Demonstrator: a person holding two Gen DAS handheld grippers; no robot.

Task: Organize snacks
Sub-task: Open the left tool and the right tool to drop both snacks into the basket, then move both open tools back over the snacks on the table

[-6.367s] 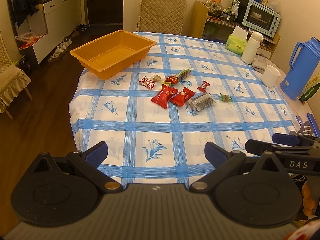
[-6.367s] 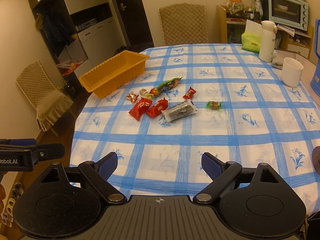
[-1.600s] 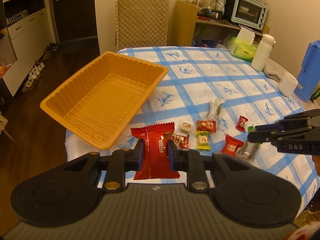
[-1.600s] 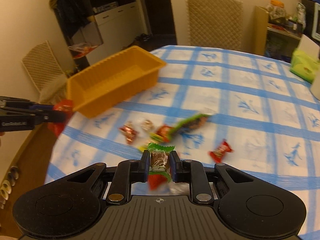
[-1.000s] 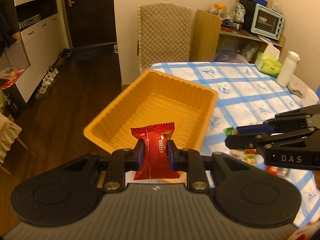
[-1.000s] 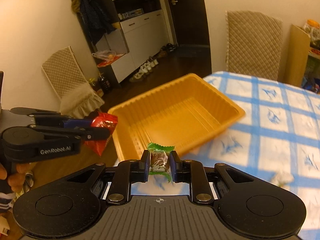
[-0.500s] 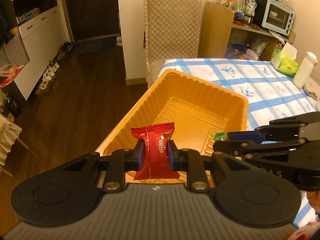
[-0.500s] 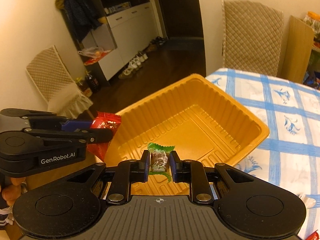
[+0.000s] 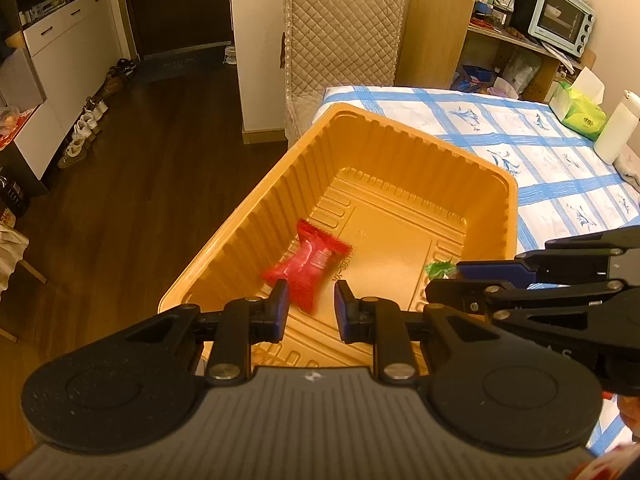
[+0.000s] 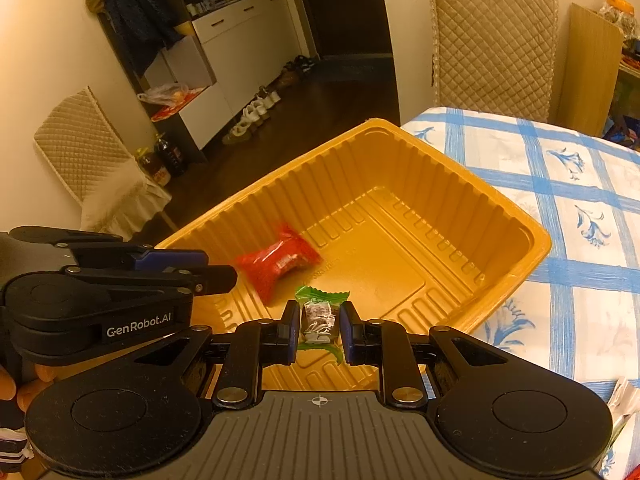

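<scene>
Over the ribbed orange plastic tray (image 9: 404, 184) at the corner of the desk with the blue-and-white checked cloth (image 9: 552, 152), the left gripper (image 9: 310, 312) has its jaws parted with nothing between them, and the red foil snack packet (image 9: 310, 266) shows blurred inside the tray just beyond them; whether it touches the floor of the tray I cannot tell. Just beside it, the right gripper (image 10: 319, 332) holds its jaws clenched on a small green-wrapped candy (image 10: 319, 314) above the tray's near end. A quilted beige chair (image 9: 344, 32) stands behind the desk.
</scene>
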